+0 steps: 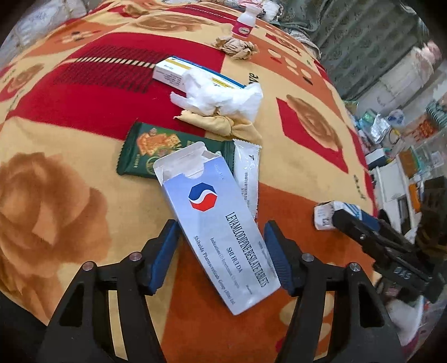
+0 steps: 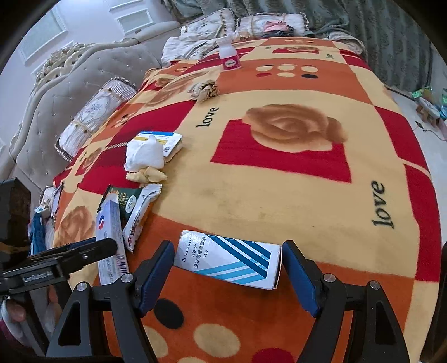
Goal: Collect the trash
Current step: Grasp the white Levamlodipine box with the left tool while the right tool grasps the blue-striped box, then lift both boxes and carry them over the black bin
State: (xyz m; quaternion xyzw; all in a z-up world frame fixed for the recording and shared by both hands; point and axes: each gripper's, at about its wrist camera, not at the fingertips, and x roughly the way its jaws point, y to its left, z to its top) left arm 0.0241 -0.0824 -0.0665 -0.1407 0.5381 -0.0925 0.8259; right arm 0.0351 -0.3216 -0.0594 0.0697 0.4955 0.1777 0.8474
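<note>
Left tool (image 1: 222, 251) is standing wide open, its blue-padded jaws straddling the pale blue open-flapped tablet carton (image 1: 220, 223). The left pad is touching or nearly touching the carton's edge; the right pad is sitting just clear of it. The carton is lying flat on the red, orange and cream rose-patterned blanket (image 1: 69, 181) covering the bed.

Right tool (image 2: 227, 266) is also standing wide open, jaws either side of the small white carton with blue diagonal stripes (image 2: 229, 261), no pad gripping it. That carton is lying flat on the blanket near the bed's edge.

Beyond the tablet carton, the dark green snack wrapper (image 1: 145, 152) and the white foil sachet (image 1: 247, 173) are lying partly under it. Further on, the crumpled white tissue (image 1: 220, 96) is resting on a yellow crumpled cloth (image 1: 223, 123) and against the white-and-blue medicine box (image 1: 178, 71). A beige crumpled paper wad (image 1: 236, 47) and a white bottle with pink label (image 1: 244, 23) are sitting well apart at the far side.
</note>
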